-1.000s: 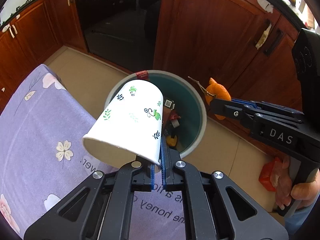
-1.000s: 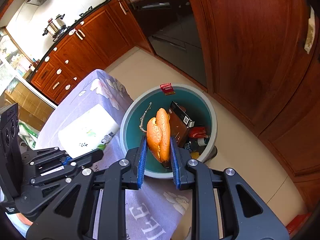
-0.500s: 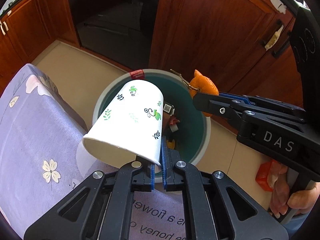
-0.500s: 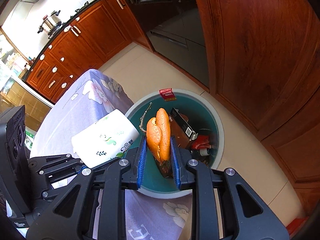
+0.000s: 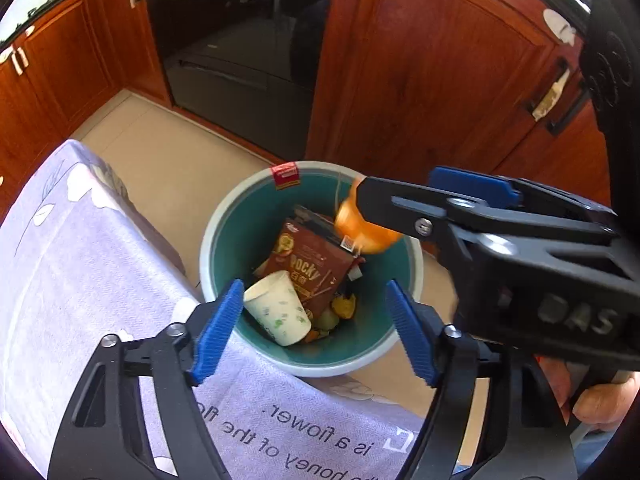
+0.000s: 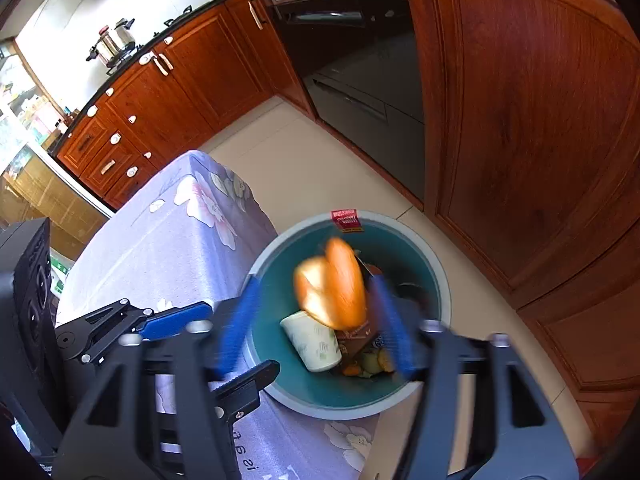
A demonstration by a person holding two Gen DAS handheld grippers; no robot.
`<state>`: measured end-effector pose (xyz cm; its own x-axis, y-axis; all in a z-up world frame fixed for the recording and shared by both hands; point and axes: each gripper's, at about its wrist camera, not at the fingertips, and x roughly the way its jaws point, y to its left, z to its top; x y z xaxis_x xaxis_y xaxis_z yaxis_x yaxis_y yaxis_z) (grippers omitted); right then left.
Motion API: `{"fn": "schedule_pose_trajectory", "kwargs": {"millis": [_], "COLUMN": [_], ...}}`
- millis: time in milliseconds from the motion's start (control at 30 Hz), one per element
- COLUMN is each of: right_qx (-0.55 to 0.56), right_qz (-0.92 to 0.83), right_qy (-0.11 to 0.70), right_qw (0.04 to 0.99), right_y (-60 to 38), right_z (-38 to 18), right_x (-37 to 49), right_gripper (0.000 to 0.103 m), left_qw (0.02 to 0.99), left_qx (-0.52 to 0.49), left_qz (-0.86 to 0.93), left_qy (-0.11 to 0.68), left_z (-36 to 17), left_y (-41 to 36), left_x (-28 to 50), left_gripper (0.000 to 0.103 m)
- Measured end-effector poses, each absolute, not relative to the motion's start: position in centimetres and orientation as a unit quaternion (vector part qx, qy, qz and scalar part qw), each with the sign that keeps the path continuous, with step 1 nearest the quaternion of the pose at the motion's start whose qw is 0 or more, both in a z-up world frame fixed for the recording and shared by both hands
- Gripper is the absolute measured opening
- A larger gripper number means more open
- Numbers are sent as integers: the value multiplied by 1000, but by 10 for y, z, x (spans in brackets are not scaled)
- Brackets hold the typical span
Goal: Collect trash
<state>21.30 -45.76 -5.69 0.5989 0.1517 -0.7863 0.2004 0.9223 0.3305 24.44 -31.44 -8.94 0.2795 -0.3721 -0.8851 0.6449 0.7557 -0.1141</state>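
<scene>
- Hovering over the teal bin (image 5: 224,236): left gripper (image 5: 316,326), jaws just opened, fingers spread, nothing between them.
- Paper cup (image 5: 278,308) lies on its side inside the bin, against a Pocky box (image 5: 310,258).
- Right gripper (image 6: 316,332) jaws just opened too, pads apart and blurred.
- Orange peel (image 6: 332,282) sits between them over the bin, blurred; no pad contact visible.

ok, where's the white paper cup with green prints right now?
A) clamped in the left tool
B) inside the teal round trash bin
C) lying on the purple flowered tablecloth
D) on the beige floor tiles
B: the white paper cup with green prints lies on its side inside the teal round trash bin, beside the brown Pocky box, while the left tool, whose jaws have just opened, stands above it with nothing between them.
</scene>
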Motion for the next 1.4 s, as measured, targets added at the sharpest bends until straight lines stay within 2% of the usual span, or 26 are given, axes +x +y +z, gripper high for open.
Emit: {"fn": "schedule_pose_trajectory", "kwargs": {"millis": [100, 200, 600, 1100, 1400], "right_qx": [198, 208, 182, 89, 59], "right_qz": [-14, -15, -33, -43, -62], "right_qy": [439, 440, 465, 486, 502], "right_qw": [876, 873, 866, 868, 860], "right_y": [-458, -461, -461, -440, -429], "right_z": [-52, -52, -43, -13, -29], "right_x": [210, 207, 181, 120, 93], "right_gripper": [78, 86, 96, 96, 96], "left_qw": [795, 800, 806, 825, 837], "left_qx": [131, 127, 141, 127, 103], "left_qz": [-311, -307, -297, -248, -219], "left_qy": [504, 500, 492, 491, 491], "left_z": [-85, -81, -72, -54, -54], "left_y": [-310, -307, -300, -244, -222], "left_x": [246, 245, 222, 173, 150], "left_gripper": [92, 99, 99, 99, 99]}}
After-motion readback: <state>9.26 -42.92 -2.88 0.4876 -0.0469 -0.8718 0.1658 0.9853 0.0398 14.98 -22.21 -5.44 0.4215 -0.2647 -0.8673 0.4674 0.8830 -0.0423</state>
